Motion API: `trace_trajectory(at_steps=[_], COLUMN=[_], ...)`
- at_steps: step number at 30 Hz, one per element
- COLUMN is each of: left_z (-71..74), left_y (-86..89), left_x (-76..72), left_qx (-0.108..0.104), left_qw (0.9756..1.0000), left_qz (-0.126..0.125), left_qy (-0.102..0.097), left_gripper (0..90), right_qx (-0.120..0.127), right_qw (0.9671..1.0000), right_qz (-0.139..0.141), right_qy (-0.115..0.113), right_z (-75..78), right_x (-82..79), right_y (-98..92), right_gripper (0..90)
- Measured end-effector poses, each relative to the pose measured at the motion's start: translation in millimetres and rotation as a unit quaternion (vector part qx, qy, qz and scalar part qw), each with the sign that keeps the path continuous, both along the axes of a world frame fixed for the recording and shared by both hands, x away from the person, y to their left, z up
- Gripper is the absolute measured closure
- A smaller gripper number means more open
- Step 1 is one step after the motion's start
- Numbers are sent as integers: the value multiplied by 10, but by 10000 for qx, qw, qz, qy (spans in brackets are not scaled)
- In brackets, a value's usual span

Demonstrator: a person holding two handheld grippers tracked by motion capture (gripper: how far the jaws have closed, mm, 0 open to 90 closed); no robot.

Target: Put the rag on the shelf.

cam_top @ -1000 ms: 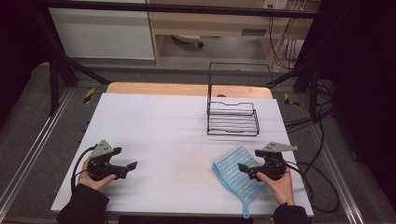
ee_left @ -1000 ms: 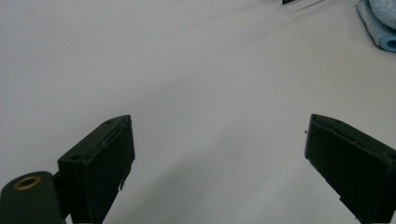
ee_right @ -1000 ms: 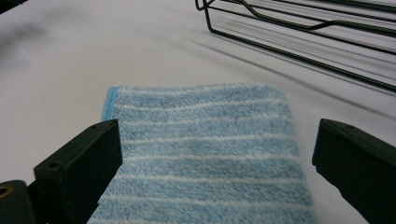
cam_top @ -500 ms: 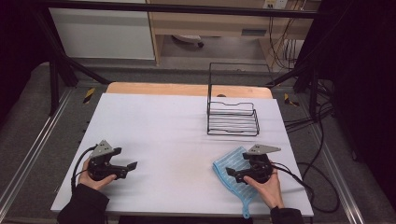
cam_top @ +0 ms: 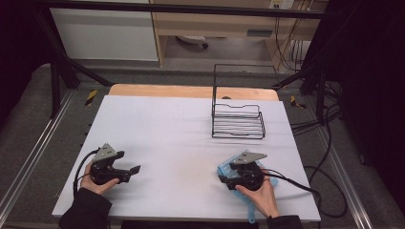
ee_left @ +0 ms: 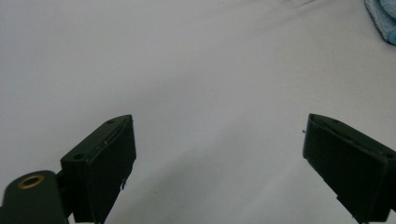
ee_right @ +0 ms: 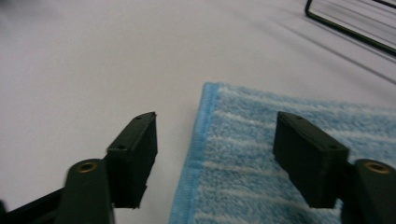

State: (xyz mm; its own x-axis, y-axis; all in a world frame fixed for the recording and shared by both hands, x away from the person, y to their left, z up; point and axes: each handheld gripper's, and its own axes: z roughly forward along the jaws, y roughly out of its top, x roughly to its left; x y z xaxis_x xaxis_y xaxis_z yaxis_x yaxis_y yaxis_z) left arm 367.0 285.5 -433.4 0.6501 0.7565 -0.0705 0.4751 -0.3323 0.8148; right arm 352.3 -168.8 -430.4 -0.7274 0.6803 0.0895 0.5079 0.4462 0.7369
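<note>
1. Blue striped towel [ee_right: 289, 163] lies flat at the near right of the white worktop [cam_top: 181, 129], partly under the right gripper [ee_right: 215, 154].
2. Right gripper: jaws have just been closing, now half spread astride the towel's hemmed edge, pads not pressing it.
3. Left gripper [ee_left: 219, 154]: jaws spread wide over bare worktop, well apart from the towel.
4. Black wire rack [cam_top: 238, 119] stands beyond the towel.

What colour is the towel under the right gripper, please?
Light blue with paler stripes; the right gripper view shows it best.

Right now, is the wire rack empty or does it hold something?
Empty. The black wire rack stands on the white table with nothing inside; the blue towel lies apart from it.
</note>
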Motion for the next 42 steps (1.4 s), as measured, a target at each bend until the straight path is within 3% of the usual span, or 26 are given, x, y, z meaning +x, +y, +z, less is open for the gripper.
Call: trace_trajectory(at_steps=[3, 4, 7, 9, 11, 19, 25, 33, 42], left_z=[-5, -6, -8, -11, -12, -11, -9, -6, -7], left_y=[-7, -9, -11, -14, -15, -21, -20, -15, -19], left_x=[0, 1, 3, 4, 6, 3, 2, 3, 7], left_qx=[-2, 2, 46, 55, 59, 76, 73, 67, 88], left_qw=[10000, 10000, 10000, 10000, 10000, 10000, 10000, 10000, 10000], left_qz=[5, 3, -14, -9, -4, -17, -14, -11, 12], left_qy=[4, 7, 18, 23, 24, 25, 28, 24, 34], left_gripper=[96, 98, 98, 99, 99, 101, 103, 104, 106], right_qx=[-56, -218, -349, -395, -599, -841, -1320, -1143, -626], right_qw=[10000, 9998, 9993, 9991, 9981, 9960, 9902, 9925, 9977], right_qz=[27, -35, -137, -143, -135, -188, -138, -204, -153], right_qy=[52, 7, -32, -27, -54, -252, -440, -376, -200], right_z=[-12, -26, -47, -56, -90, -143, -130, -97, 20], right_x=[0, 14, 43, 48, 62, 32, 6, 24, 44], right_y=[47, 79, 117, 134, 179, 218, 301, 270, 334], right_gripper=[434, 488, 561, 563, 581, 638, 729, 808, 817])
